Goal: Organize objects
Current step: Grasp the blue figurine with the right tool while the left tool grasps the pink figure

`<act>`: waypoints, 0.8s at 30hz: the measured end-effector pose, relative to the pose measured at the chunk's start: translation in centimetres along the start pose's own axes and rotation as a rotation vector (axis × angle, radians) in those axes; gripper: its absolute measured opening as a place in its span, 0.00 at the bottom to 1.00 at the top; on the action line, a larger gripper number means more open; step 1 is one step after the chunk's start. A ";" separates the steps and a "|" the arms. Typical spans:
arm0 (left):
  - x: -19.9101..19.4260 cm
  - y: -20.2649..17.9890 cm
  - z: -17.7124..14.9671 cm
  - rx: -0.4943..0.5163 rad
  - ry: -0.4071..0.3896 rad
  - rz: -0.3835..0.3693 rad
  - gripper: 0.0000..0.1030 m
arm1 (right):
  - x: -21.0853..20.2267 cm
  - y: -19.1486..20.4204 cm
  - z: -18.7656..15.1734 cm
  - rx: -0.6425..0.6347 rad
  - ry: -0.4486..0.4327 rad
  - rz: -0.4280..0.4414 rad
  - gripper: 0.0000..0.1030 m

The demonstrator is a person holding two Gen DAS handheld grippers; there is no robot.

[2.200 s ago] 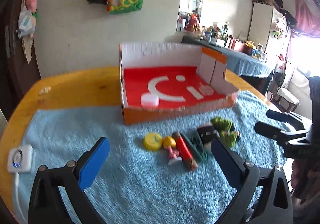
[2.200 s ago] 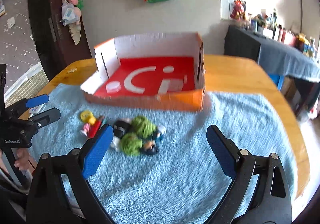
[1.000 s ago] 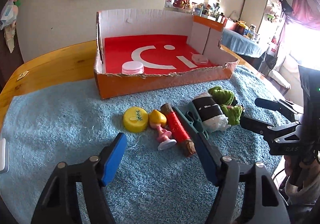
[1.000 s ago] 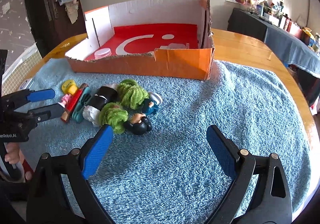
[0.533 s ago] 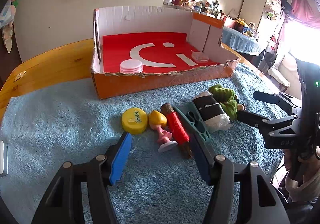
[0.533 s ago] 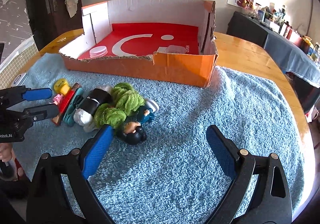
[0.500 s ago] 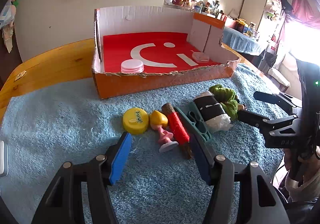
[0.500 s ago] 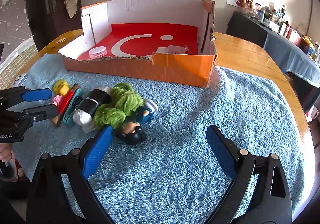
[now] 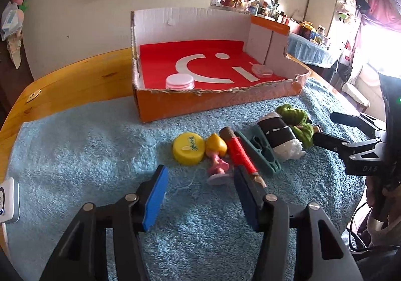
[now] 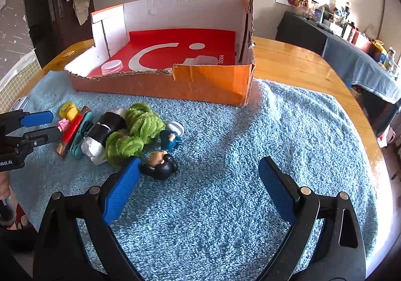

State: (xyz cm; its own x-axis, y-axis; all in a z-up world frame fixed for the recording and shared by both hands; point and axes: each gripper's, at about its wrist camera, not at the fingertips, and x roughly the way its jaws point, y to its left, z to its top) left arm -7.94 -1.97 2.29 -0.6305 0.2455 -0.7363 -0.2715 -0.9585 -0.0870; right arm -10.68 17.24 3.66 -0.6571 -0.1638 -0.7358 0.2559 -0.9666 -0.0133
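- Terry towel [image 9: 75, 135] on table stops the clutter rolling. Left view: my left gripper [image 9: 200, 188] has jaws half open, empty, low before pink figure [image 9: 218, 168]; likely first for the box [image 9: 213, 103].
- Right view: right gripper [image 10: 198, 180] has jaws wide, empty, beside black-haired doll [image 10: 161, 165], green yarn [image 10: 135, 135].

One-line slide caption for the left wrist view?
Open left gripper nears the pink toy and red spool on the blue towel, orange box behind.
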 end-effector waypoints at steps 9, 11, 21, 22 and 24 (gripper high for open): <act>0.7 -1.1 0.3 0.017 0.010 -0.033 0.36 | 0.3 1.1 0.6 -0.036 -0.005 0.003 0.77; 0.9 -1.0 0.4 0.009 0.012 -0.039 0.34 | 0.3 1.1 0.8 -0.035 -0.003 0.018 0.68; 1.1 -1.3 0.4 0.013 -0.003 -0.026 0.21 | 1.4 1.4 0.8 -0.010 -0.001 0.079 0.33; 1.1 -1.3 0.3 0.013 -0.008 -0.023 0.21 | 1.3 1.5 0.7 -0.013 -0.009 0.091 0.23; 1.0 -1.4 0.3 0.012 -0.016 -0.020 0.20 | 1.2 1.6 0.5 -0.011 -0.014 0.101 0.23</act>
State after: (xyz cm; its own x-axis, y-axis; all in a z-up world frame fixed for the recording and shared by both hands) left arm -8.35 -0.35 1.87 -0.6360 0.2672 -0.7240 -0.2930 -0.9515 -0.0938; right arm -11.45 15.36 3.10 -0.6374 -0.2630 -0.7243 0.3289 -0.9429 0.0530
